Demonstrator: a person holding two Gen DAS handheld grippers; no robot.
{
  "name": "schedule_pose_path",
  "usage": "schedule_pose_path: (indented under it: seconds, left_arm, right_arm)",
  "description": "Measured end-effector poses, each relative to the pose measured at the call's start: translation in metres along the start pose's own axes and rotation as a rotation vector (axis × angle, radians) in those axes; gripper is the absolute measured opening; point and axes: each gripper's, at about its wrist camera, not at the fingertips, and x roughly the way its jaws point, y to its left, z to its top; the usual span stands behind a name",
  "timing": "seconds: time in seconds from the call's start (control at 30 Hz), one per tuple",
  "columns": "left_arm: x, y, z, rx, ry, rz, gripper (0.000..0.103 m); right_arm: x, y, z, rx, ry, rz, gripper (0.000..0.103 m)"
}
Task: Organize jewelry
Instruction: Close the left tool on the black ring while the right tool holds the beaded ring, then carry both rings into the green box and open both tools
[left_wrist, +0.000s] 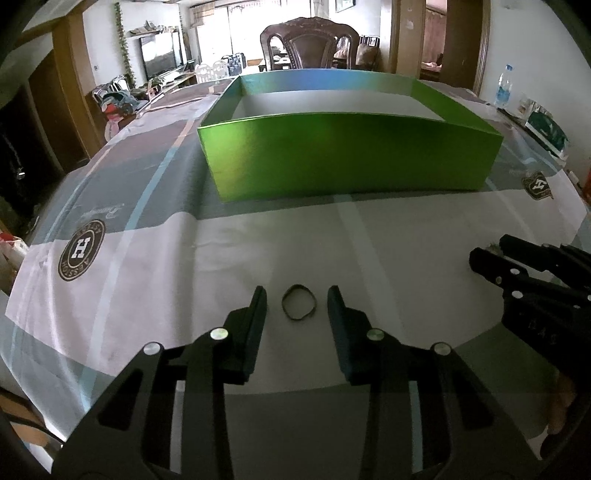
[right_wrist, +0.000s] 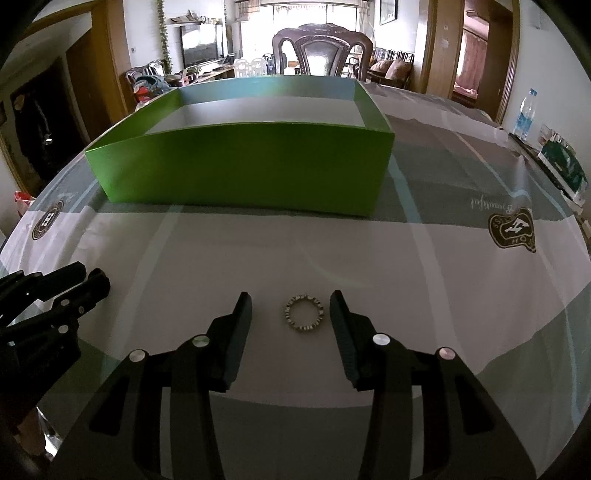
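Observation:
A thin dark bangle (left_wrist: 299, 302) lies flat on the tablecloth between the fingers of my open left gripper (left_wrist: 297, 295), apart from both. A beaded bracelet (right_wrist: 305, 312) lies flat between the fingers of my open right gripper (right_wrist: 291, 301), untouched. An open green box (left_wrist: 347, 147) with a white inside stands behind them; it also shows in the right wrist view (right_wrist: 243, 166). The right gripper shows at the right edge of the left wrist view (left_wrist: 487, 254), and the left gripper at the left edge of the right wrist view (right_wrist: 92, 280).
The table carries a grey, white and blue patterned cloth (left_wrist: 147, 258). A dark wooden chair (left_wrist: 309, 44) stands behind the box. A water bottle (right_wrist: 524, 114) and a green-white packet (right_wrist: 563, 166) sit at the far right edge.

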Motion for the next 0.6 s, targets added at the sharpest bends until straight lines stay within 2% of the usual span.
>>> schedule_pose_path:
  seconds: [0.1, 0.17, 0.2, 0.23, 0.6]
  left_arm:
    - [0.0007, -0.0003, -0.0007, 0.003, -0.002, -0.003, 0.034]
    - [0.0009, 0.0005, -0.0013, 0.005, 0.001, -0.032, 0.019]
    - [0.0007, 0.0014, -0.0012, 0.001, 0.004, -0.048, 0.019]
    - [0.0011, 0.0007, -0.0011, 0.004, 0.003, -0.045, 0.019]
    - [-0.0033, 0.0015, -0.0003, 0.005, -0.007, -0.043, 0.019]
  right_arm:
    - [0.0003, 0.0003, 0.0001, -0.001, -0.002, 0.0, 0.044]
    - [-0.0001, 0.0008, -0.0005, -0.003, -0.006, 0.006, 0.04]
    - [-0.0006, 0.0014, -0.0005, -0.006, -0.011, 0.012, 0.028]
    - [-0.0009, 0.0019, -0.0003, -0.008, -0.011, 0.02, 0.021]
    - [-0.0078, 0.003, 0.0026, -0.001, -0.023, 0.048, 0.021]
